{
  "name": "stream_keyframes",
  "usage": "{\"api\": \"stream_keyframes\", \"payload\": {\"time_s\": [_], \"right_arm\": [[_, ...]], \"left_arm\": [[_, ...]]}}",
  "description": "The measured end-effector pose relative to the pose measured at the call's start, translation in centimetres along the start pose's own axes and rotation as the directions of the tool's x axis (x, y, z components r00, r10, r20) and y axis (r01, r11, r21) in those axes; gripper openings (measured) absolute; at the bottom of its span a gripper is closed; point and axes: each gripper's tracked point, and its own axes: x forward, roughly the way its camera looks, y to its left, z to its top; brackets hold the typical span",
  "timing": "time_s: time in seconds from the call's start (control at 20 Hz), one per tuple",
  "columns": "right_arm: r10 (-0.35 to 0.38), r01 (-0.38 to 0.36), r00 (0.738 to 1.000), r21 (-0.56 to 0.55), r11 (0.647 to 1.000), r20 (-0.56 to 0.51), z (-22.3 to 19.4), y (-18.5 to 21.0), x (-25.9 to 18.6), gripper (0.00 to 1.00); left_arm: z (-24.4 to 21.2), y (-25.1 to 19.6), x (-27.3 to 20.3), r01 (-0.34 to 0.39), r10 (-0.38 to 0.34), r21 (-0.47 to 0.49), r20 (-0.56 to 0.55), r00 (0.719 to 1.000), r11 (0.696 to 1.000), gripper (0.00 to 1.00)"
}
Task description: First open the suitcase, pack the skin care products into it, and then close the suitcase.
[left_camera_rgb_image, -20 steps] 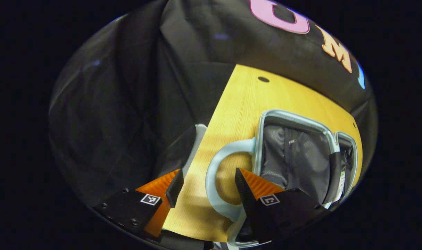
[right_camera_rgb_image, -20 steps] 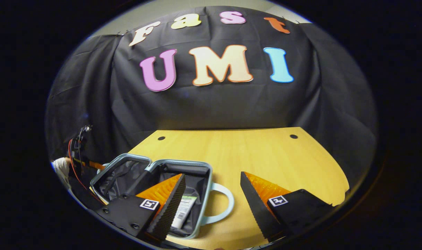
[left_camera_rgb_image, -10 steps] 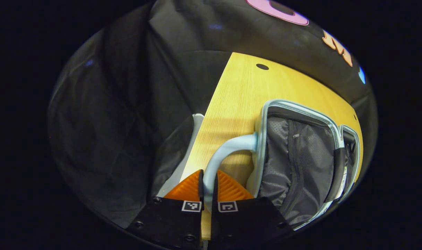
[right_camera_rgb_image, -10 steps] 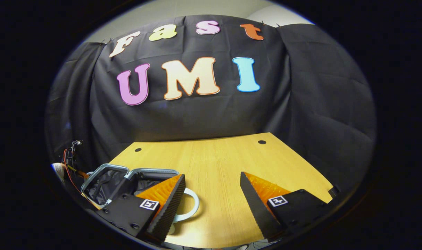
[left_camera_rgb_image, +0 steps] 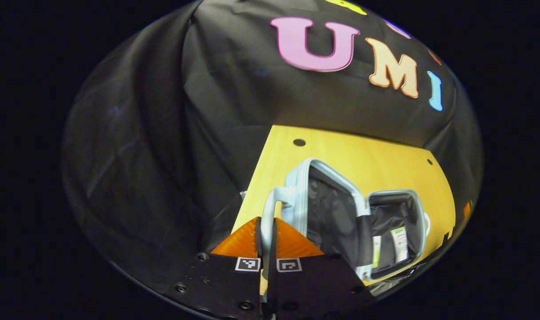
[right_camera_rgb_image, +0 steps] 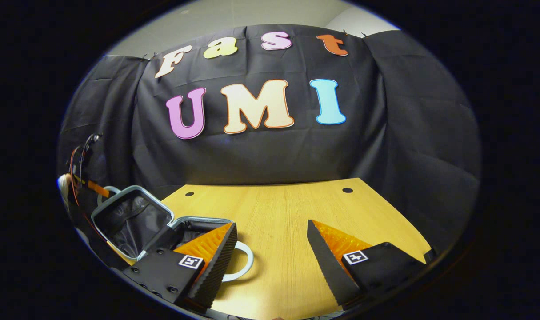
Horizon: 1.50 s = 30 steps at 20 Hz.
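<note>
In the left gripper view, the small pale blue hard-shell suitcase lies open on the yellow wooden table, filling the lower middle and lower right of the frame. Its long axis runs from centre toward the lower right. The nearer half is tilted up off the table; the farther half lies flat. Two white skin care tubes sit in the flat half's dark lining. The left gripper has its fingers pinched tight on the pale blue loop handle of the raised half.

In the right gripper view, the suitcase sits at lower left. The right gripper hangs wide open above the table, holding nothing.
</note>
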Motion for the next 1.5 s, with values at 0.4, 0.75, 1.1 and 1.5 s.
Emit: {"api": "stream_keyframes", "payload": {"time_s": [0.4,0.75,1.1,1.5], "right_arm": [[0.113,-0.111,0.993,-0.072,0.991,0.026,1.8,-5.9,-2.2,0.98],[0.121,-0.120,0.991,-0.021,0.993,0.051,3.1,-8.8,-2.7,0.98],[0.077,-0.076,0.996,-0.030,0.997,0.042,2.9,-12.6,-3.7,0.98],[0.008,-0.008,0.999,-0.001,1.000,0.036,3.3,-16.3,-3.5,0.98]], "left_arm": [[3.7,-13.1,-6.7,-0.022,0.011,0.114,0.096,0.995,0.993,0.00],[4.9,-26.7,-7.8,0.196,-0.211,0.111,0.139,0.968,0.974,0.00],[0.3,-39.5,-4.7,0.404,-0.413,0.101,0.101,0.905,0.909,0.00],[-6.3,-45.5,1.0,0.457,-0.455,0.080,-0.045,0.889,0.886,0.00]]}}
